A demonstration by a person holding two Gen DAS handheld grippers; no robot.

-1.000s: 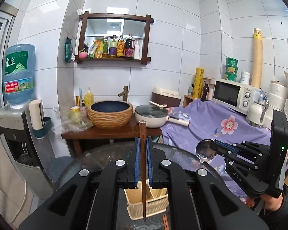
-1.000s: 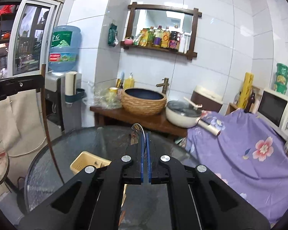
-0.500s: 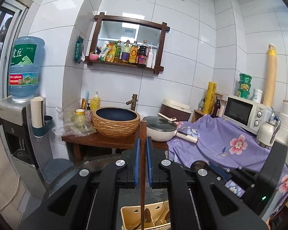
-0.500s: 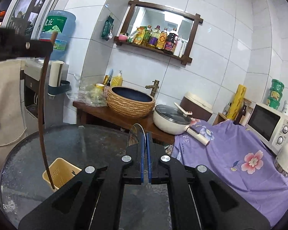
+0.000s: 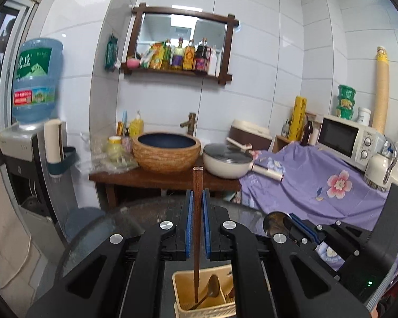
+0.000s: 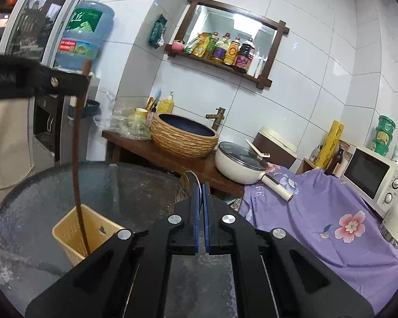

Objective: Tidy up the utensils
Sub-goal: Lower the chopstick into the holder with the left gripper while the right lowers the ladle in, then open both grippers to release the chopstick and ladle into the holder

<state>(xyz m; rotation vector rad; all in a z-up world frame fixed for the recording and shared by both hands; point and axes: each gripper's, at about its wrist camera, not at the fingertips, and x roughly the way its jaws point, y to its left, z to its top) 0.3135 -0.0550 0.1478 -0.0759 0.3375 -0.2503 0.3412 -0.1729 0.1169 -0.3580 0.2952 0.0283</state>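
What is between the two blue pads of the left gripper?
A brown wooden chopstick, standing upright between them, tip down in the yellow basket; left wrist view.

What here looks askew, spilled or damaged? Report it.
Nothing stands out. The chopstick hangs upright in the left gripper, tip inside the cream basket, which stands upright on the glass table. The right gripper holds a spoon.
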